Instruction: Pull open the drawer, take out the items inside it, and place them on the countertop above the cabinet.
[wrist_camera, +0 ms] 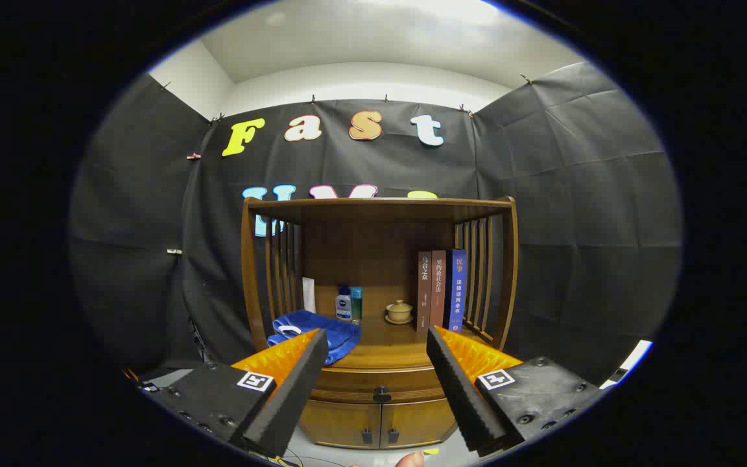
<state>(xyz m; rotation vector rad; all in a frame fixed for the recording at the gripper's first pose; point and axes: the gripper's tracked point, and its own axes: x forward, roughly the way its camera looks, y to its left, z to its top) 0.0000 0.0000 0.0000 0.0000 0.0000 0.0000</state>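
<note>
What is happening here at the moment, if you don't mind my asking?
A person is holding the gripper open, facing a wooden cabinet. The drawer is closed, and its dark knob sits between the fingers, beyond them. On the countertop lie a blue towel, bottles, a lidded cup and books.

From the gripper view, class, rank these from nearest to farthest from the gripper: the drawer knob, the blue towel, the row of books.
The gripper is open.
1. Drawer knob: between the fingers, on the cabinet front.
2. Blue towel: on the countertop, just past the left finger.
3. Books: upright, farther back on the right.
</note>
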